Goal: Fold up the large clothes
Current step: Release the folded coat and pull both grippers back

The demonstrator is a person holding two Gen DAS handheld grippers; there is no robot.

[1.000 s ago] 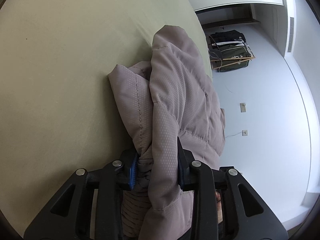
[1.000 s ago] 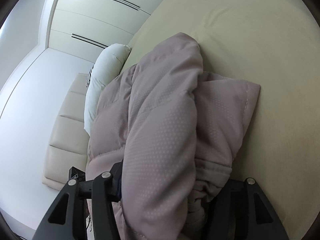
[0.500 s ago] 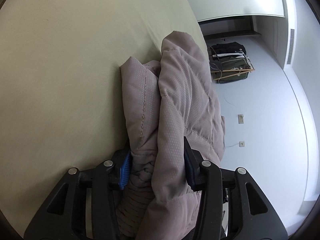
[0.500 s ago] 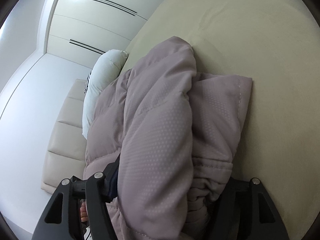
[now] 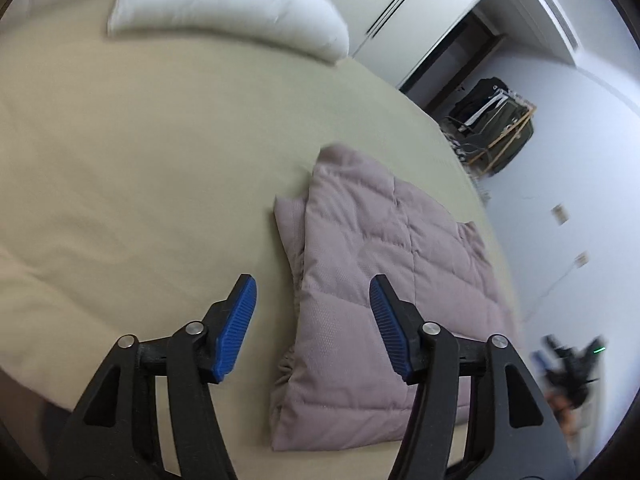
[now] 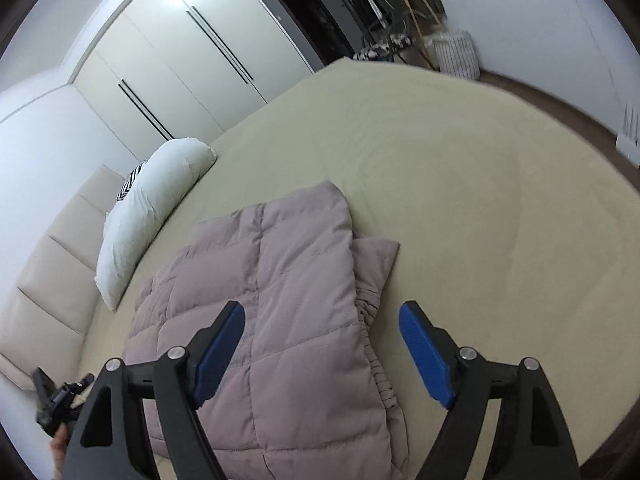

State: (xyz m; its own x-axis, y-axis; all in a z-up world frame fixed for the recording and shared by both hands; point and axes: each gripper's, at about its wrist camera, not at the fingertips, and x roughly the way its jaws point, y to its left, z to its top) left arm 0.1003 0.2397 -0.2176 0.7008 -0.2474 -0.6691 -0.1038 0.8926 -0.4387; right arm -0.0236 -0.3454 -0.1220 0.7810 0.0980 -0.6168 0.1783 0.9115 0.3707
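Folded jacket (image 5: 384, 280) on bed (image 5: 140, 168), pillow (image 5: 224, 12) behind it

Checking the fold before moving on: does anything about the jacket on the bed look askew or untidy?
Slightly. The jacket lies folded flat on the bed, but an under layer sticks out past the top layer along one side, with bunched elastic showing there. Otherwise nothing stands out; neither tool touches it.
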